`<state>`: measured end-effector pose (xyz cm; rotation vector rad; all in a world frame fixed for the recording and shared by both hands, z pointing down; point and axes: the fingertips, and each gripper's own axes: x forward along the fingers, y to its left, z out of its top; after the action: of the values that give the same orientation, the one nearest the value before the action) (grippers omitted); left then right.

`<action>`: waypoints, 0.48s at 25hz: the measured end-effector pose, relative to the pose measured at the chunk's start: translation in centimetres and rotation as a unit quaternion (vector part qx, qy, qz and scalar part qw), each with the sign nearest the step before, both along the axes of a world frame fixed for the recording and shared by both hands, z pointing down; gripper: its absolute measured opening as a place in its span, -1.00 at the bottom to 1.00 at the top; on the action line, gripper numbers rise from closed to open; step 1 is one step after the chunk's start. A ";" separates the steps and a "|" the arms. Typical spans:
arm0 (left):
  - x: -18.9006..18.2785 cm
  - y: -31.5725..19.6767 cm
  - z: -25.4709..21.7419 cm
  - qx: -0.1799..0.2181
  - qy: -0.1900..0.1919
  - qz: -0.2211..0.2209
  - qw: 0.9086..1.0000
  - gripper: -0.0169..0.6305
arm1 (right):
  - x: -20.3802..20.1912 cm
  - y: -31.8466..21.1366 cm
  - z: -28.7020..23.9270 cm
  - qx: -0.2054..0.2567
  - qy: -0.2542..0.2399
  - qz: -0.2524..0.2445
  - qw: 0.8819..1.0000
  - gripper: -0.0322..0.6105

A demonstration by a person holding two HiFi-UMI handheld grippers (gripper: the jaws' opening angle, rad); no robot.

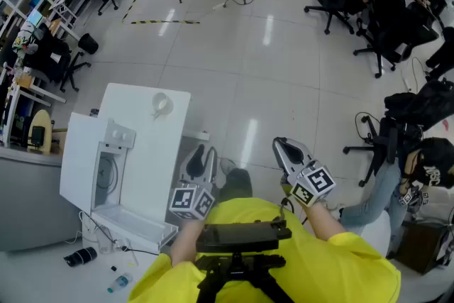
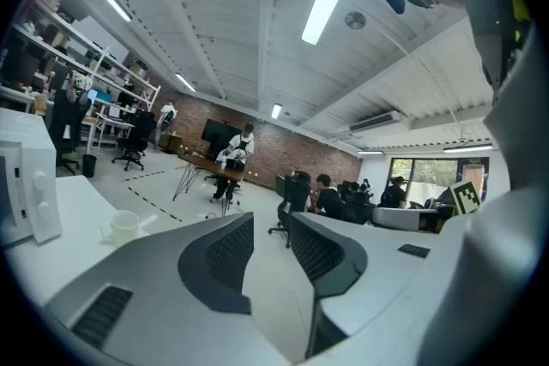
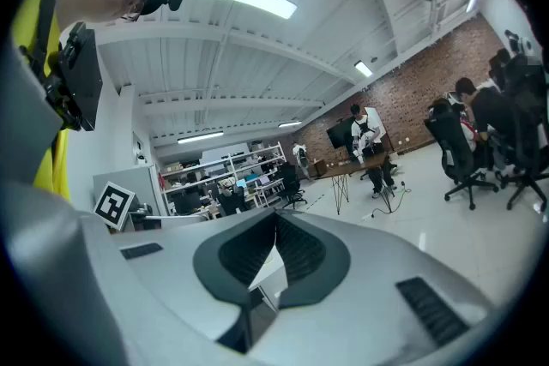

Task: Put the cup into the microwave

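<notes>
Left gripper (image 2: pixel 270 219) first: its dark ribbed jaws stand a narrow gap apart, and only the glossy grey floor (image 2: pixel 257 287) shows between them, so it holds nothing. It is held close in front of the person, about level, at the near right edge of a white tabletop (image 1: pixel 152 160). Over to the right gripper (image 3: pixel 276 219): its jaw tips meet and it carries nothing, held out over the floor well right of the table. The small white cup (image 2: pixel 125 226) stands upright on the far end of that tabletop, away from both grippers. The white microwave (image 1: pixel 99 167) sits on the left, with its knob panel facing the cup's side.
</notes>
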<state>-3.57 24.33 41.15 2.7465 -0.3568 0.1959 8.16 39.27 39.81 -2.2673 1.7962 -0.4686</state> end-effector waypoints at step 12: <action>0.6 -20.1 -1.4 0.051 -0.025 -0.154 0.986 -0.53 | 6.2 -24.5 -3.1 -0.006 0.041 -0.130 0.991 -0.88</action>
<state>-3.02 4.27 39.74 2.7431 -0.8185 0.1687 14.35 14.73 36.72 -2.0954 2.1483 -0.4355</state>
